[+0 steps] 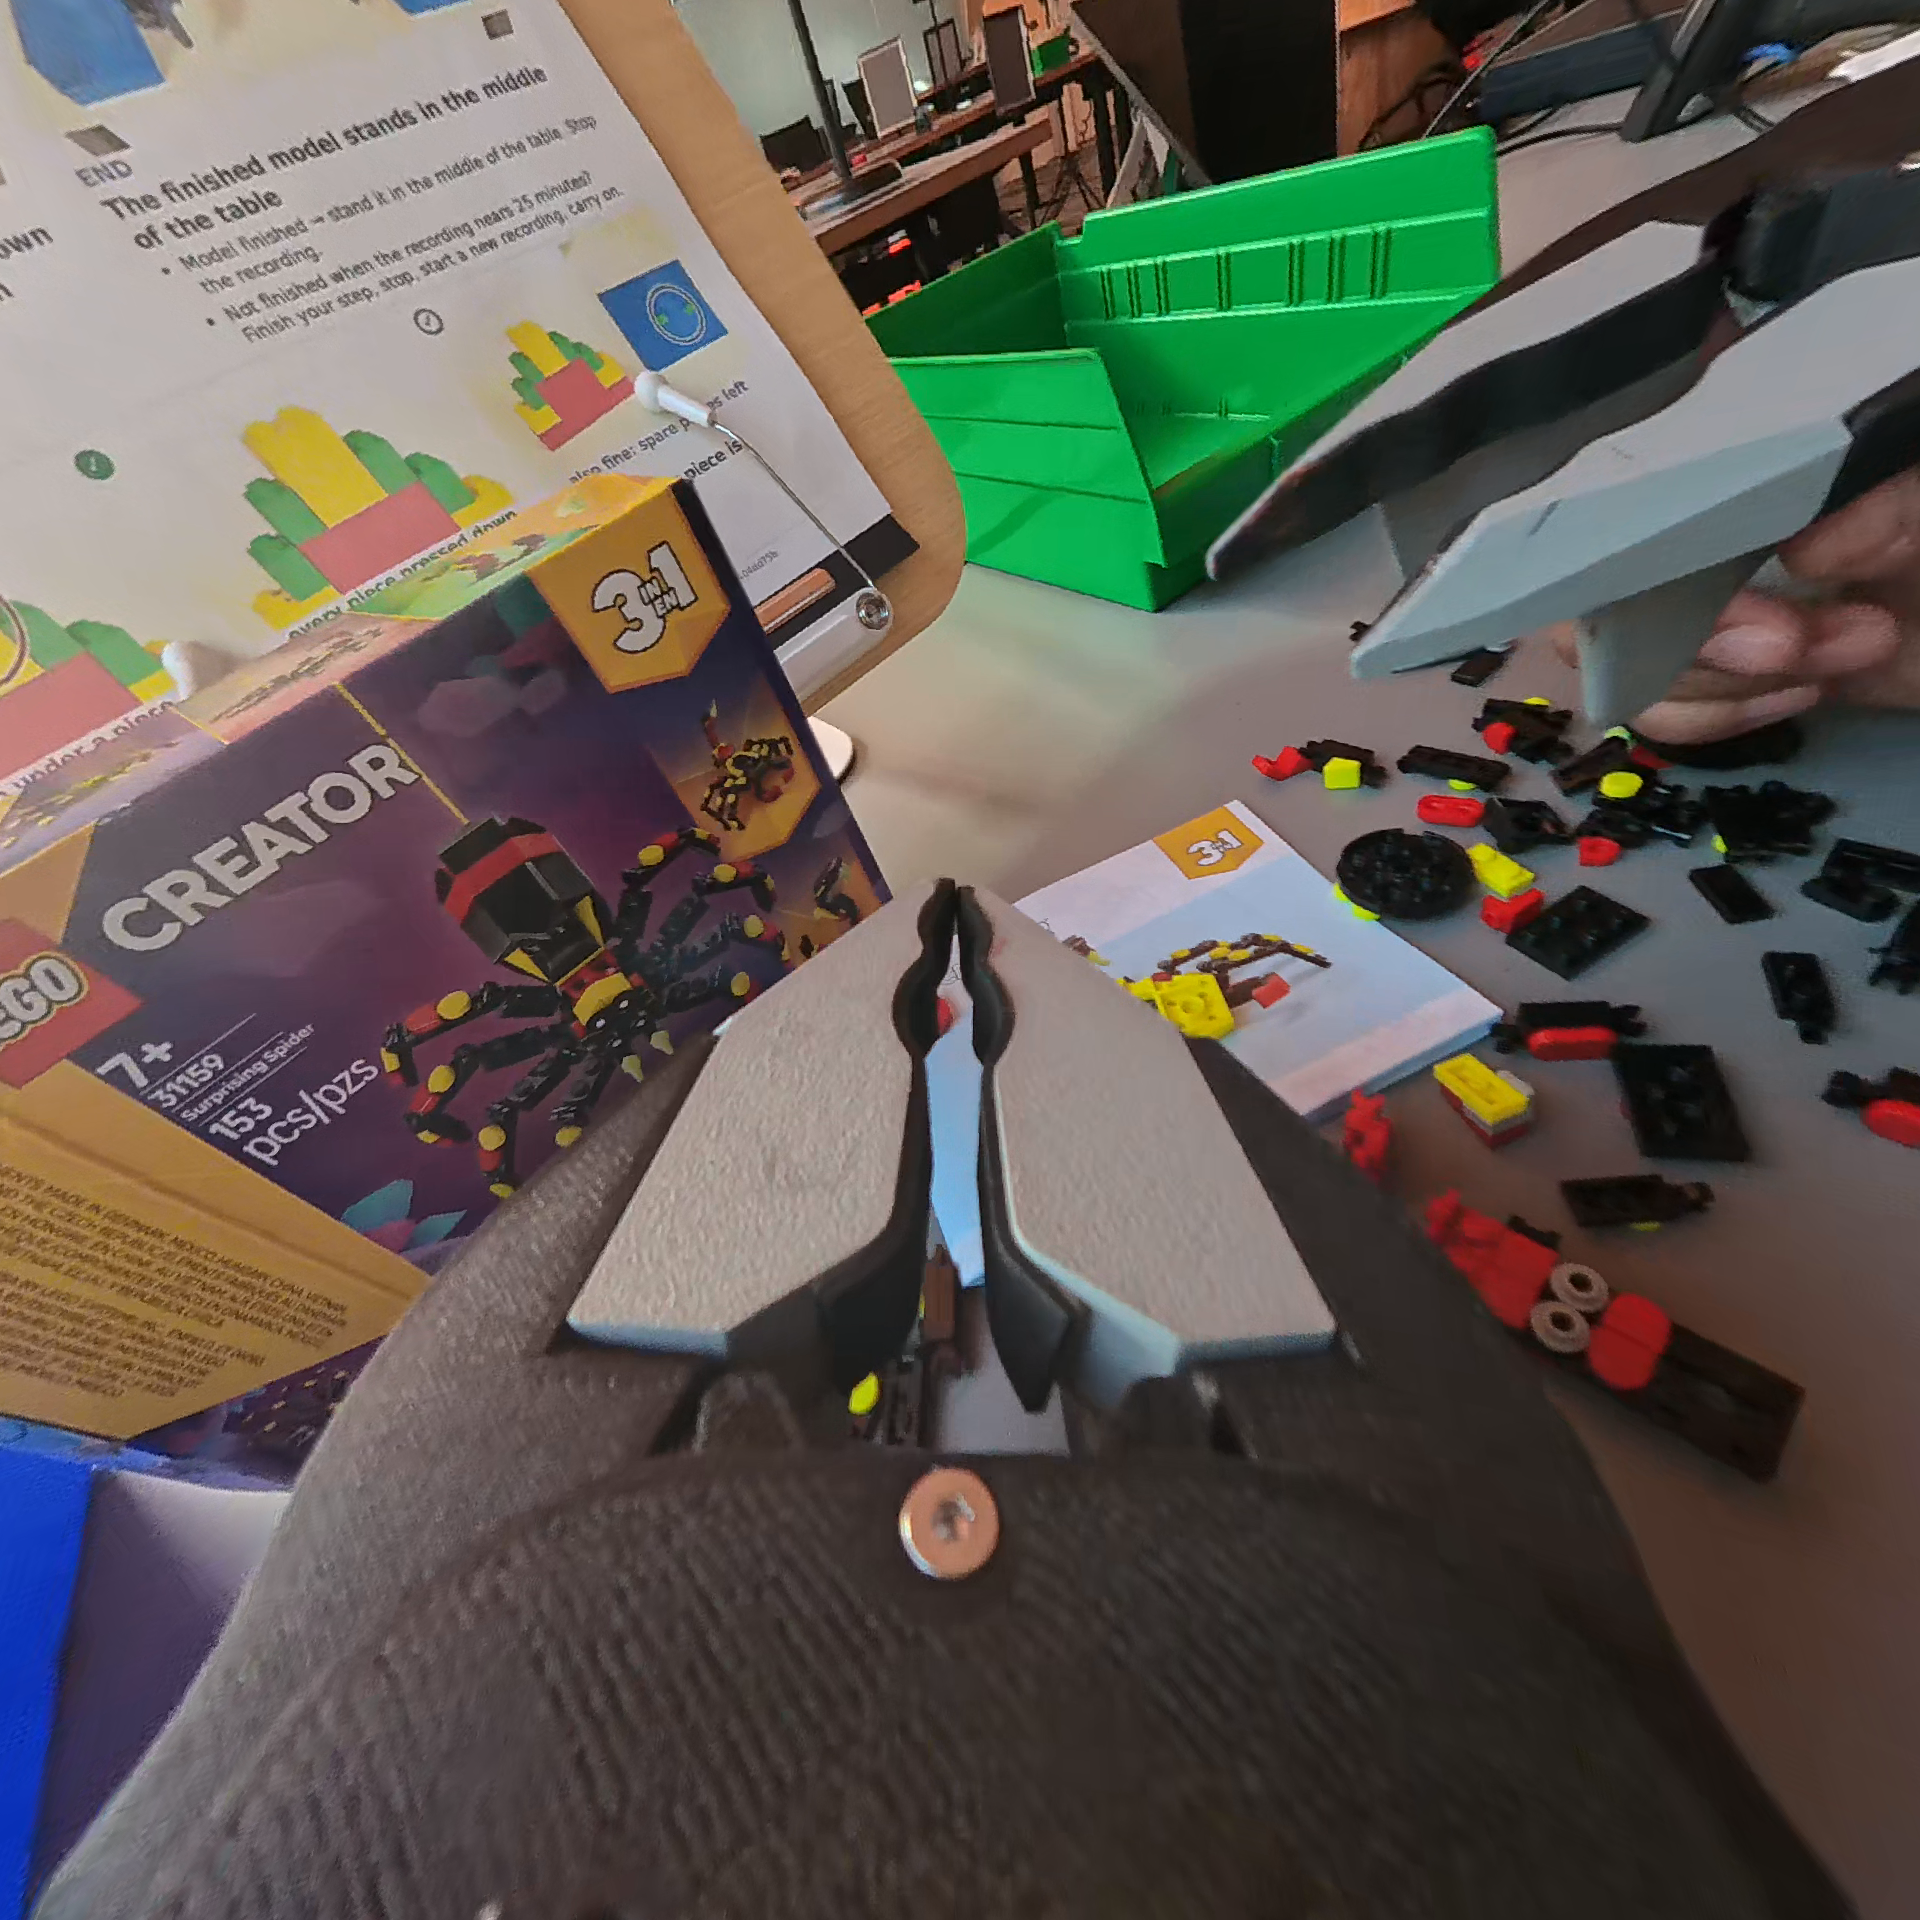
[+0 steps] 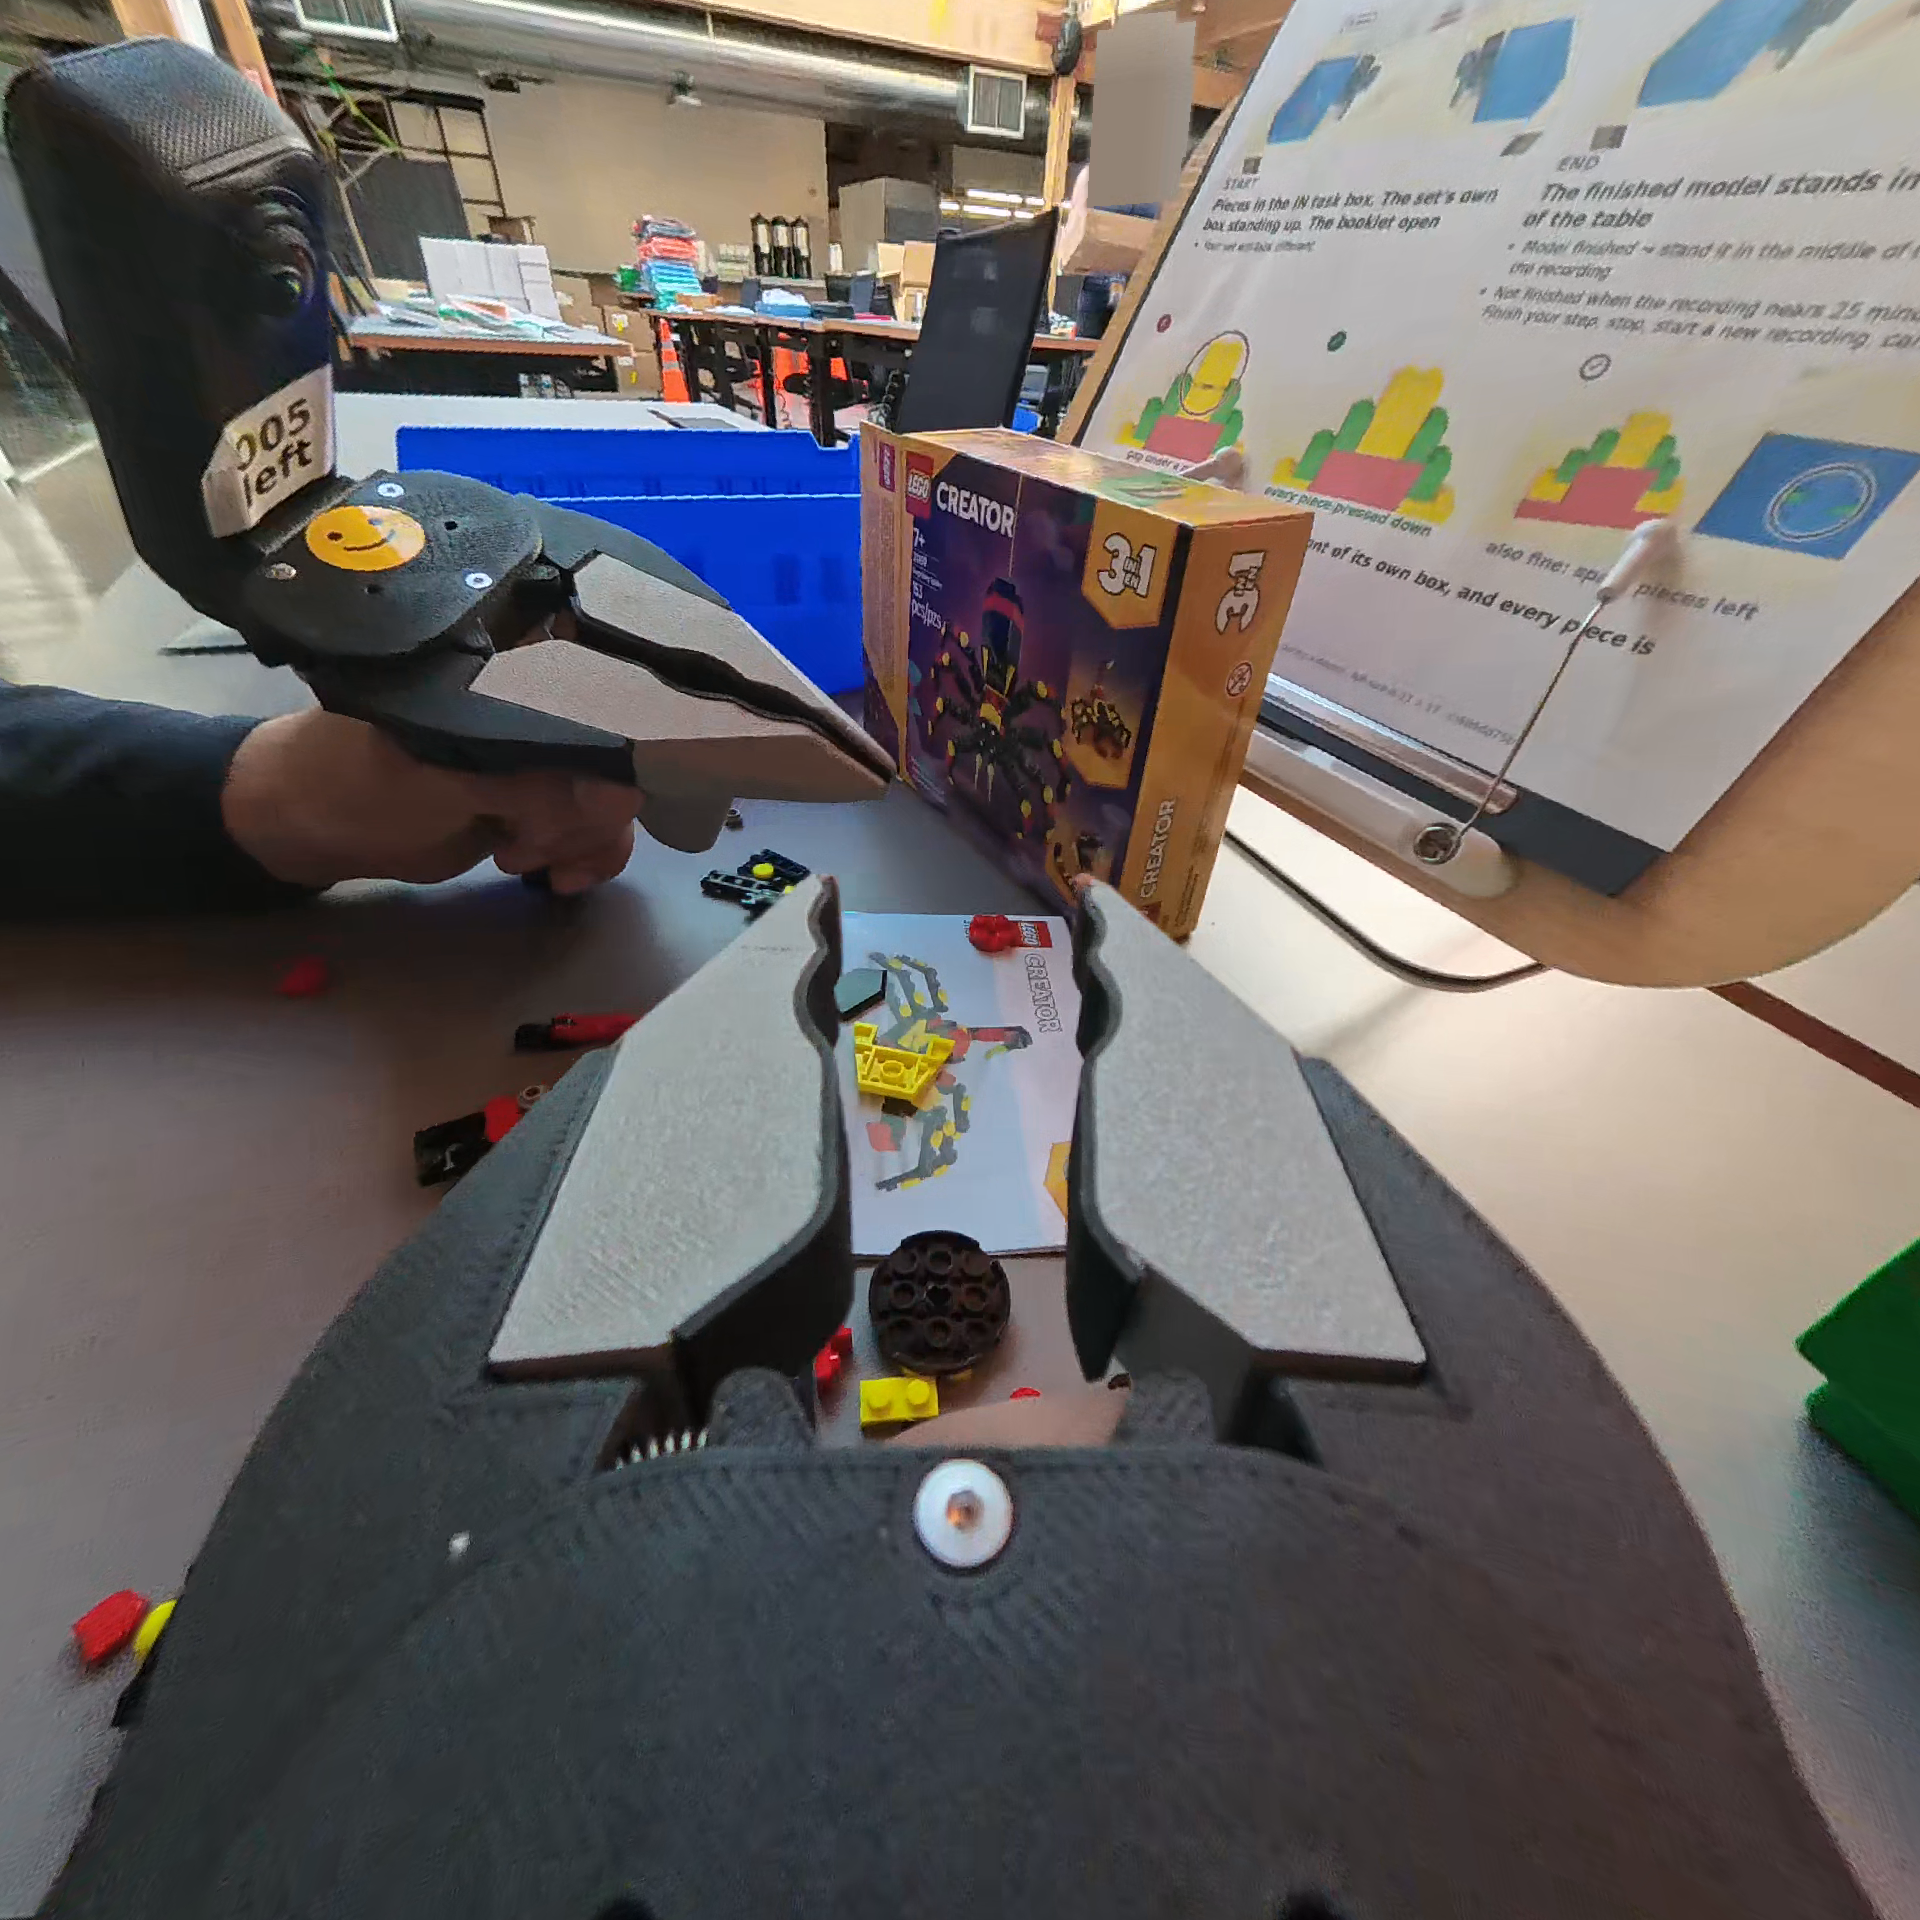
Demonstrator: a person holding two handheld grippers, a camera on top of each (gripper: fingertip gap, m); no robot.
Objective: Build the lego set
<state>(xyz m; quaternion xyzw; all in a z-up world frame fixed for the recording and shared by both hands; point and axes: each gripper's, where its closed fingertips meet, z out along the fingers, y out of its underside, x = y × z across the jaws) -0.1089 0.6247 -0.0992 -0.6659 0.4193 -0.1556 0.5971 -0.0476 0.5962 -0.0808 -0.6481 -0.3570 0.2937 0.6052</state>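
Left gripper (image 1: 958, 902) jaws closed above booklet (image 1: 1299, 966).

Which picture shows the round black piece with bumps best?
The right wrist view. The round black piece lies close up between that gripper's open fingers, so its bumps show clearly, with a yellow brick just in front. The left wrist view shows it smaller and farther off, among the scattered pieces beside the booklet.

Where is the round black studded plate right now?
In the right wrist view the round black plate lies on the table between the open right gripper's fingers, at the booklet's near edge, beside a yellow brick.
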